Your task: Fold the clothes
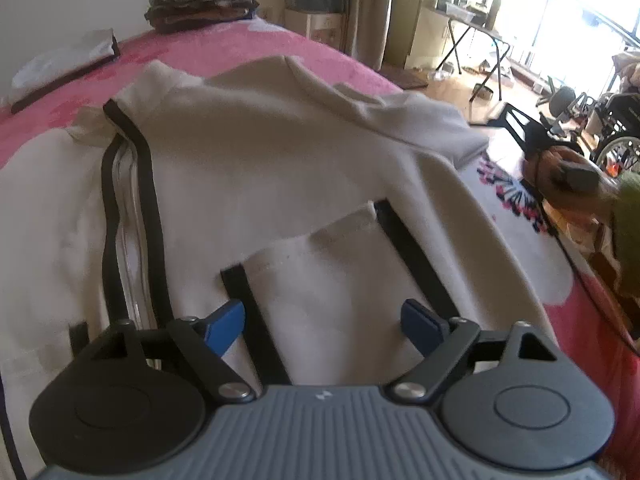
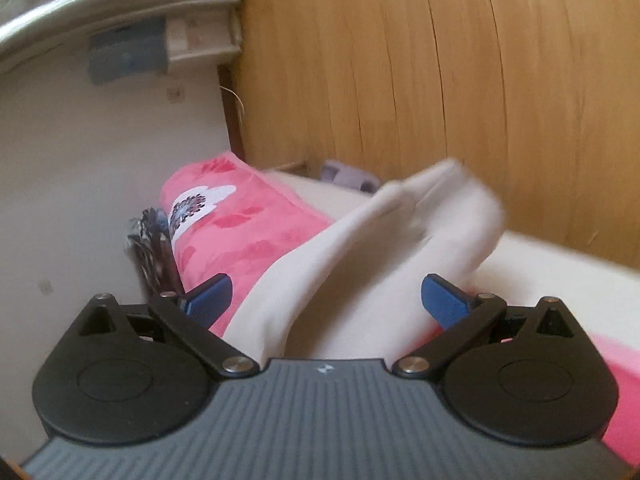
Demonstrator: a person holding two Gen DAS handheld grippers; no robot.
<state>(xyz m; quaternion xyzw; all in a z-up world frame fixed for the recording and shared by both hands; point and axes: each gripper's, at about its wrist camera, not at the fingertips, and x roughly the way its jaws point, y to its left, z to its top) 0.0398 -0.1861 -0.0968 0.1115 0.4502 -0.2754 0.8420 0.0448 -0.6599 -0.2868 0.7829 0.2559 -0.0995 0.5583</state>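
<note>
Spread wide, the left gripper (image 1: 322, 322) hovers over a folded sleeve cuff (image 1: 320, 264) of the cream jacket (image 1: 280, 140), its blue pads (image 1: 224, 326) touching nothing. That jacket lies flat across the pink bedspread (image 1: 224, 46), black-trimmed zipper (image 1: 128, 216) toward the bed's left side. At the far edge sits a stack of folded clothes (image 1: 202, 2). Likewise spread, the right gripper (image 2: 326, 302) has blurred cream cloth (image 2: 360, 248) between its fingers, ungripped. No containers are visible.

pink bedspread (image 1: 240, 46) | folding table (image 1: 476, 30) | wheelchair (image 1: 616, 128) | wooden headboard (image 2: 440, 80)
</note>
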